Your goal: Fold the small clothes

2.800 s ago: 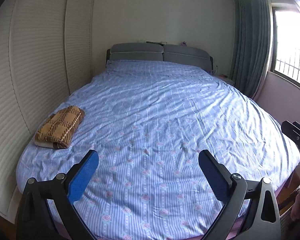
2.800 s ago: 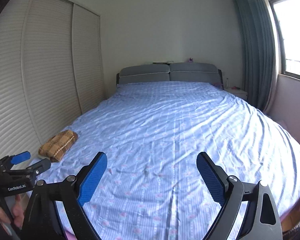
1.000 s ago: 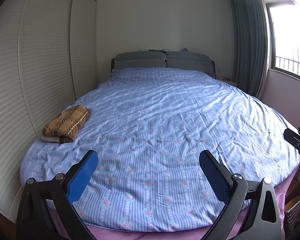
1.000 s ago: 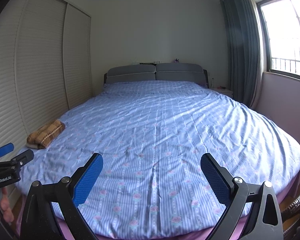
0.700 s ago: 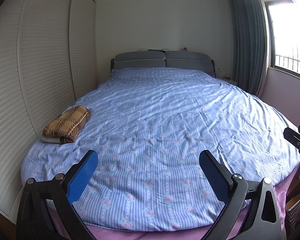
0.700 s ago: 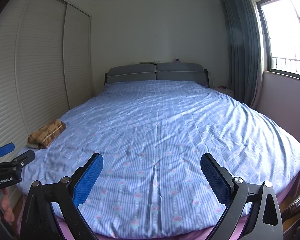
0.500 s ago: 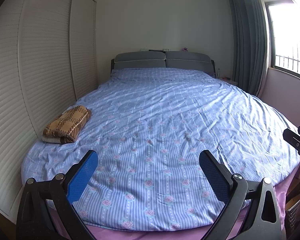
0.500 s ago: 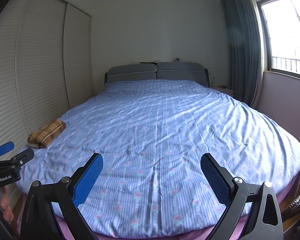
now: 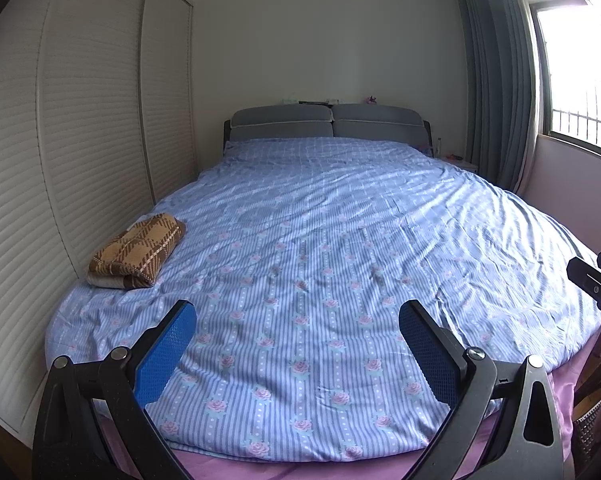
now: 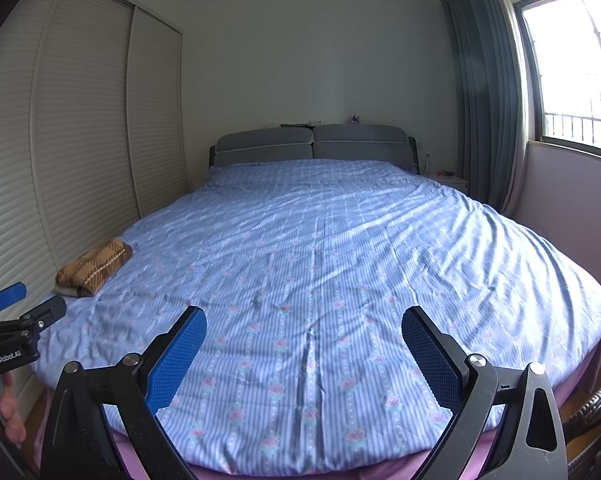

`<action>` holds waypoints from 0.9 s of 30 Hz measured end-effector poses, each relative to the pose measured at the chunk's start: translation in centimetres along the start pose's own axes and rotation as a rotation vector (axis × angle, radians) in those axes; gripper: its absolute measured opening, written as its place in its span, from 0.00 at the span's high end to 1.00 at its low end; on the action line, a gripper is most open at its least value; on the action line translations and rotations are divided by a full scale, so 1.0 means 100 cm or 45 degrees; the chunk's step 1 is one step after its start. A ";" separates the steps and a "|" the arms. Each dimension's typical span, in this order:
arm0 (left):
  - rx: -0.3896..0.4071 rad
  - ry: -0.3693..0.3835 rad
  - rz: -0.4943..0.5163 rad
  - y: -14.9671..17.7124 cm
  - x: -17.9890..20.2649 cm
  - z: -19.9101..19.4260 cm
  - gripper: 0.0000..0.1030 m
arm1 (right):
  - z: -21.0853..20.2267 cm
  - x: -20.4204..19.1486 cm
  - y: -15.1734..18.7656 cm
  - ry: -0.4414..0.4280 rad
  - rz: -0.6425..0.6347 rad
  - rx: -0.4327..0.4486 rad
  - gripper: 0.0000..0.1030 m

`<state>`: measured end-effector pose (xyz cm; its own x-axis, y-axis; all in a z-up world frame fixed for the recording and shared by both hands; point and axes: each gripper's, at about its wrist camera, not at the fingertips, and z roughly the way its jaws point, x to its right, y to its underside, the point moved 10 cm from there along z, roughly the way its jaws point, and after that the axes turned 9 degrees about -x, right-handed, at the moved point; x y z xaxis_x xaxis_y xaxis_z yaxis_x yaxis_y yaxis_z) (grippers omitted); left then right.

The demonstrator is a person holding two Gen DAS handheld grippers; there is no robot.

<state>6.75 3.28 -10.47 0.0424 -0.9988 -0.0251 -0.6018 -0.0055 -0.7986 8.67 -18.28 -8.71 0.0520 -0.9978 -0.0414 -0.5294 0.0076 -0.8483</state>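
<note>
A folded brown plaid garment lies on the left edge of the bed, over a pale folded piece; it also shows in the right wrist view. My left gripper is open and empty, held off the foot of the bed. My right gripper is open and empty, also at the foot of the bed. Each gripper shows at the edge of the other's view: the left gripper and the right gripper.
The bed has a blue striped floral cover and a grey headboard. White louvred wardrobe doors run along the left. A curtain and window are on the right. A wicker basket stands at the lower right.
Both grippers have drawn back from the bed and risen slightly since 2.8 s ago, then stayed almost still. Both stay open and empty. The garment has not moved.
</note>
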 end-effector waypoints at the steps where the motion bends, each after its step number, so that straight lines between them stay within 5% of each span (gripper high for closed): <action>1: 0.000 -0.001 0.001 0.000 0.000 0.000 0.00 | 0.000 0.000 0.000 0.001 0.000 0.000 0.04; 27: 0.007 -0.015 0.000 0.000 -0.003 -0.002 0.00 | 0.000 0.002 0.001 0.006 0.004 0.000 0.04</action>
<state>6.57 3.53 -10.32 0.0519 -0.9981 -0.0324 -0.5976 -0.0050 -0.8018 8.57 -18.48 -8.81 0.0464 -0.9981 -0.0415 -0.5297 0.0107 -0.8481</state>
